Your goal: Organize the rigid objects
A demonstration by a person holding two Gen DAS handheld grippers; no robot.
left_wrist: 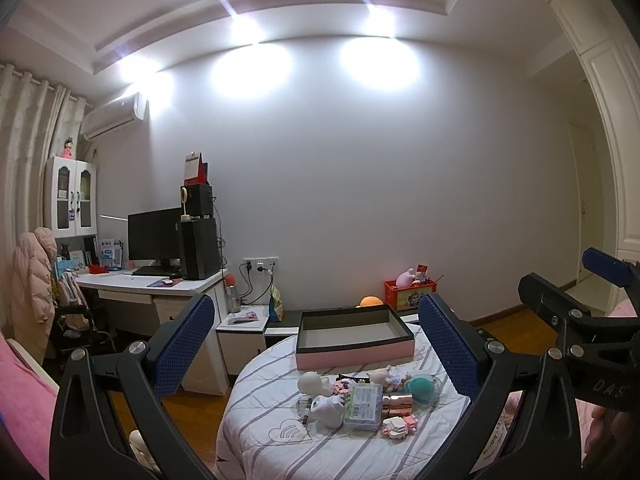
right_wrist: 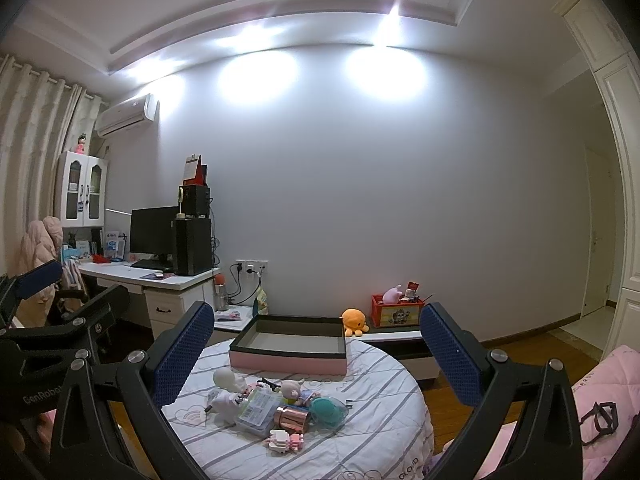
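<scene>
A round table (left_wrist: 280, 452) (right_wrist: 380, 440) with a striped white cloth carries a pink box (left_wrist: 354, 334) (right_wrist: 289, 346) with a dark rim and nothing inside it. In front of the box lies a heap of small items: white figurines (left_wrist: 316, 385) (right_wrist: 228, 380), a clear plastic case (left_wrist: 363, 406) (right_wrist: 260, 408), a rose-gold cylinder (left_wrist: 398, 402) (right_wrist: 292, 418), a teal round piece (left_wrist: 420, 388) (right_wrist: 326, 410) and a pink block toy (left_wrist: 398, 426) (right_wrist: 284, 440). My left gripper (left_wrist: 316, 340) and right gripper (right_wrist: 316, 348) hover open above the table, holding nothing.
A desk (left_wrist: 152, 284) (right_wrist: 160, 280) with monitor and speakers stands at the left. A low white cabinet (left_wrist: 244, 336) and a red toy crate (left_wrist: 408, 294) (right_wrist: 396, 310) sit behind the table. An orange plush (right_wrist: 354, 322) lies there. Pink bedding (right_wrist: 600, 400) is at the right.
</scene>
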